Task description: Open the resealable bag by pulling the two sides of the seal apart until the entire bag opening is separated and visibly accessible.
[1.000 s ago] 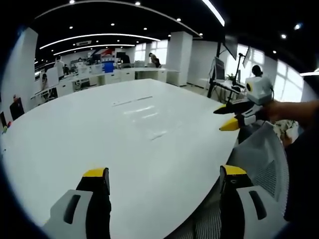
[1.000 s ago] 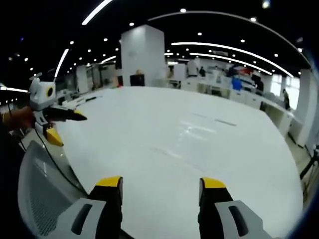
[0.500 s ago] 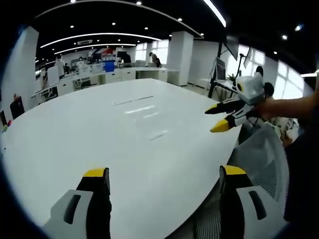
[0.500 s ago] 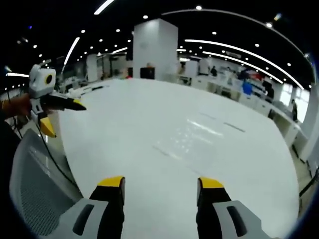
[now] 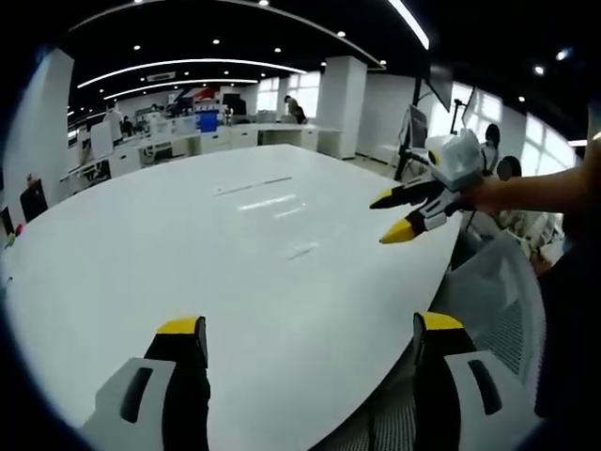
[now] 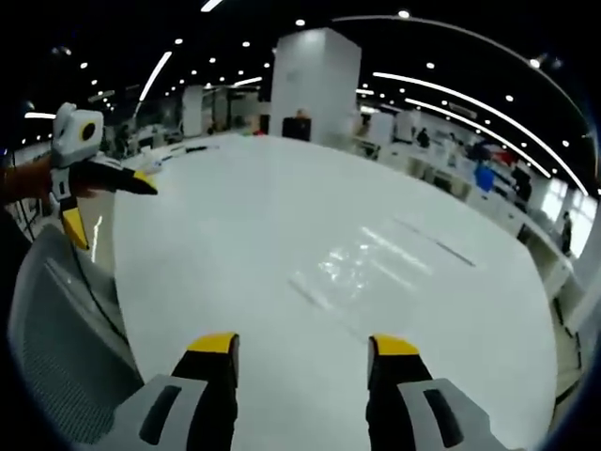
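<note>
1. Landmark: large white glossy worktop [image 5: 235, 254], rounded edge, ceiling lights reflected on its top.
2. Left gripper view, far left beyond the worktop: rows of desks [image 5: 141, 150] with chairs and monitors, a few people among them.
3. Behind the worktop's far edge: white square pillar [image 5: 340, 108]; curved light strips [image 5: 188, 68] run across the dark ceiling.
4. Left gripper [image 5: 305, 338] hangs over the worktop's near edge, yellow-tipped jaws spread wide, nothing between them.
5. On the worktop, past mid-span: a clear resealable bag [image 5: 272, 202], lying flat, faint; seal state cannot be told.
6. Right of the bag, above the worktop's right edge: right gripper [image 5: 392, 216] held by a hand [image 5: 488, 193], jaws apart, empty.
7. Below that, off the worktop's right side: grey mesh chair back [image 5: 493, 301].
8. Right gripper view, left of the worktop: the left gripper [image 6: 103, 207] held in the air, jaws parted; the chair back [image 6: 56, 338] beneath it.
9. Right gripper [image 6: 300, 348] over the near edge, jaws well apart, empty.
10. Just ahead of it on the worktop [image 6: 235, 235]: the bag [image 6: 366, 268], transparent, flat, touching neither gripper.
11. Far side of the worktop: the pillar [image 6: 315, 85] and more desks [image 6: 451, 160].
</note>
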{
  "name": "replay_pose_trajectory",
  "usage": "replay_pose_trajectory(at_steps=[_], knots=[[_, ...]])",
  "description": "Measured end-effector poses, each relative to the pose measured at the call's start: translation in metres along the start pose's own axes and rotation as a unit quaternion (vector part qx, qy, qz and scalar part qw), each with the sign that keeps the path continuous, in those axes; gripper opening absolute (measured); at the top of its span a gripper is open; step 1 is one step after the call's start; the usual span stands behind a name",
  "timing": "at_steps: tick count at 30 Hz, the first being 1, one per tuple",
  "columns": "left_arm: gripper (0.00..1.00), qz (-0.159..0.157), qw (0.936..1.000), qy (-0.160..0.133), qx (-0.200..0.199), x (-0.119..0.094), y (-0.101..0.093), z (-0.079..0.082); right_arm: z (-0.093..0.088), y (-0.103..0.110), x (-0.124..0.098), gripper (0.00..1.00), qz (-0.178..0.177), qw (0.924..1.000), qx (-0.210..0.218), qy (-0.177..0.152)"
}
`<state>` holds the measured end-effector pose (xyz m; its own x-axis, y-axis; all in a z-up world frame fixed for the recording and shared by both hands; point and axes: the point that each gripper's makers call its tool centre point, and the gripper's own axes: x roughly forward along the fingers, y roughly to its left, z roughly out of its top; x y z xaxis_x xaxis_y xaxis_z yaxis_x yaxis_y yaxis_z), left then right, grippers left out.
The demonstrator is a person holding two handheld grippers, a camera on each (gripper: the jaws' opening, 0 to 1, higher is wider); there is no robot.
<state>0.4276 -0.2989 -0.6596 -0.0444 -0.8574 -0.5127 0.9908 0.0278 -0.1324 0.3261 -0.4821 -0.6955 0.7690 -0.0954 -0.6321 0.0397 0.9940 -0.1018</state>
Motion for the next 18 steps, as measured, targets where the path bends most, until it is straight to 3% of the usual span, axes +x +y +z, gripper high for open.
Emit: replay_pose_trajectory(at_steps=[6,10,18], knots=[[0.89,0.003,1.0000,0.003,-0.004,0.001,0.002,-0.002,0.002,-0.001,0.011,0.50,0.006,0.9998,-0.016,0.004],[0.87,0.006,1.0000,-0.005,-0.006,0.000,0.003,0.002,0.003,-0.007,0.017,0.42,-0.008,0.9998,-0.016,0.004],[0.87,0.011,0.9999,0.007,-0.005,0.003,0.005,-0.005,0.006,-0.011,0.035,0.37,-0.016,0.9994,-0.029,0.006]])
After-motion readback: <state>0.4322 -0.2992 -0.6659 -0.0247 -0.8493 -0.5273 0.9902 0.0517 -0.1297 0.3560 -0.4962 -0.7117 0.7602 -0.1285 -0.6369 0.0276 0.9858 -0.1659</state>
